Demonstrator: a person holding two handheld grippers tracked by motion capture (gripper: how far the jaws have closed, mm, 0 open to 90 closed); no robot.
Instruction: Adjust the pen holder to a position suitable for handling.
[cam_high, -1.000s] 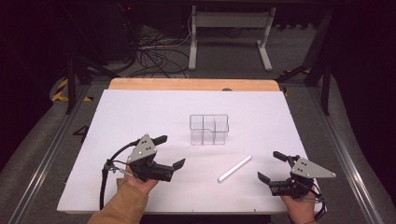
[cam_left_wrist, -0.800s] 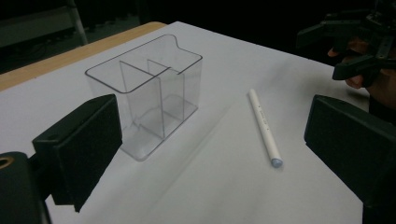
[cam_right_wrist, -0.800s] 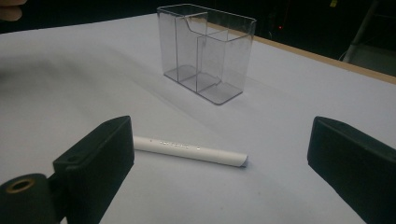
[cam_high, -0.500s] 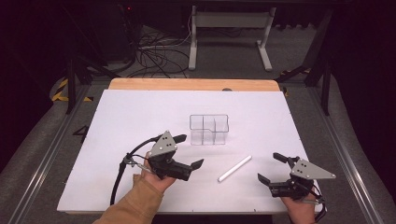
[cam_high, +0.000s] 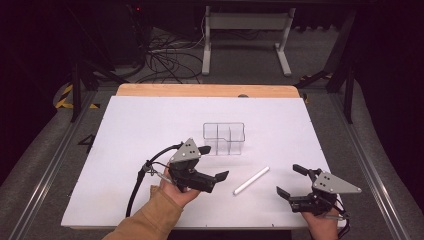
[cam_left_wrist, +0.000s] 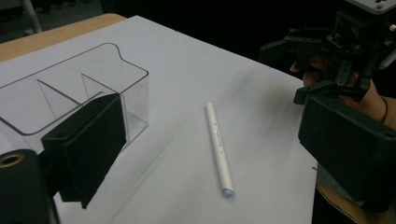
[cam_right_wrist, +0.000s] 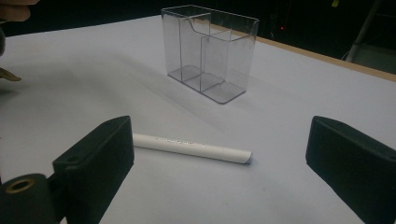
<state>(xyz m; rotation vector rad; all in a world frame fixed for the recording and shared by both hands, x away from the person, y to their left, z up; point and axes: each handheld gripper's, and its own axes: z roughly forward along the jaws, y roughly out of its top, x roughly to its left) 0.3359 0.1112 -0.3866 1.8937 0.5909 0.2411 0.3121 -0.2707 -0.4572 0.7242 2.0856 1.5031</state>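
A white pen (cam_high: 251, 180) lies flat on the white tabletop (cam_high: 150, 125), slanting toward the far right. A clear plastic organizer (cam_high: 224, 138) with several compartments stands upright just beyond it. My left gripper (cam_high: 215, 162) is open, hovering left of the pen and close in front of the organizer. In the left gripper view the pen (cam_left_wrist: 219, 149) lies between the spread jaws and the organizer (cam_left_wrist: 135, 93) stands behind the left jaw. My right gripper (cam_high: 288, 180) rests open right of the pen. In the right gripper view the pen (cam_right_wrist: 191, 148) lies crosswise ahead of its jaws, the organizer (cam_right_wrist: 210, 51) farther off.
A wooden strip (cam_high: 200, 90) borders the far edge of the table. Metal rails (cam_high: 45, 170) run along both sides. Cables (cam_high: 165, 55) and a stand's legs (cam_high: 207, 55) lie on the floor beyond. The left gripper's black cable (cam_high: 137, 182) trails over the near tabletop.
My left gripper has moved right and slightly forward, closing in on the pen and organizer. The right gripper, pen and organizer have stayed put.
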